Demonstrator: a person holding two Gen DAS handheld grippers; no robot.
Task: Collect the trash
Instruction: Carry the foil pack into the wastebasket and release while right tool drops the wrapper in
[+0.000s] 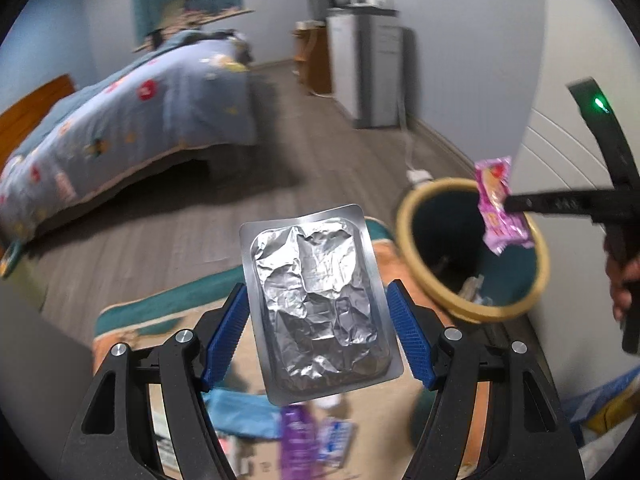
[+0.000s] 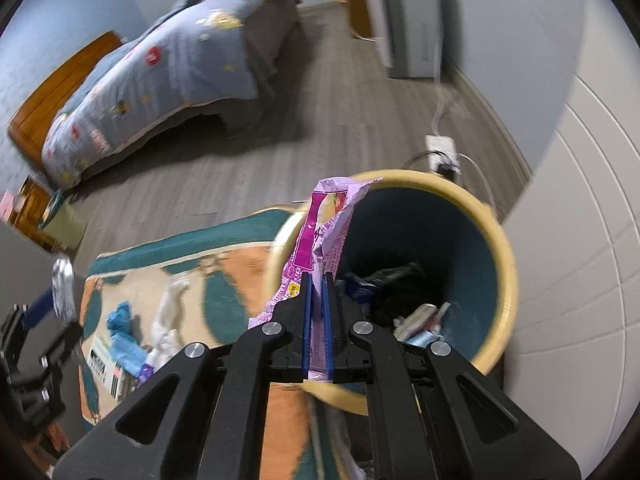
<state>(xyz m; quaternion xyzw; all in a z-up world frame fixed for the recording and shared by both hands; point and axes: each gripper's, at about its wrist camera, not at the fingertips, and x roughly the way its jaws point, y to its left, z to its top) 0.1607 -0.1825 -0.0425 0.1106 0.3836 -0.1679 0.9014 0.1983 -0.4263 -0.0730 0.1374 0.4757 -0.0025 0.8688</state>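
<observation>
Overhead of the waste bin (image 2: pixel 496 256), a round tub with a yellow rim and dark teal inside, the right gripper (image 2: pixel 317 280) pinches a pink snack wrapper (image 2: pixel 320 236) tight between its blue pads, and the wrapper's crumpled top stands over the bin's near-left rim. Down in the bin lie dark scraps and a few pale packets, too blurred to name. Left of the bin, the left gripper (image 1: pixel 316 320) carries a silver foil blister sheet (image 1: pixel 316 300) upright between its blue pads (image 1: pixel 226 332), which stand wide and press on the sheet's two long edges. Beneath it, also left of the bin, a teal and orange rug (image 2: pixel 224 252) is strewn with litter: blue crumpled plastic (image 2: pixel 124 344), a white rag (image 2: pixel 168 320), a purple packet (image 1: pixel 294 436) and a printed box (image 2: pixel 106 364). Beyond the bin a white power strip (image 2: pixel 440 148) with its cord lies on the wood floor by the wall. Farther off past the bin stand a bed (image 1: pixel 132 120) with a blue quilt and a grey cabinet (image 1: pixel 364 64). Nothing blocks the bin's mouth.
</observation>
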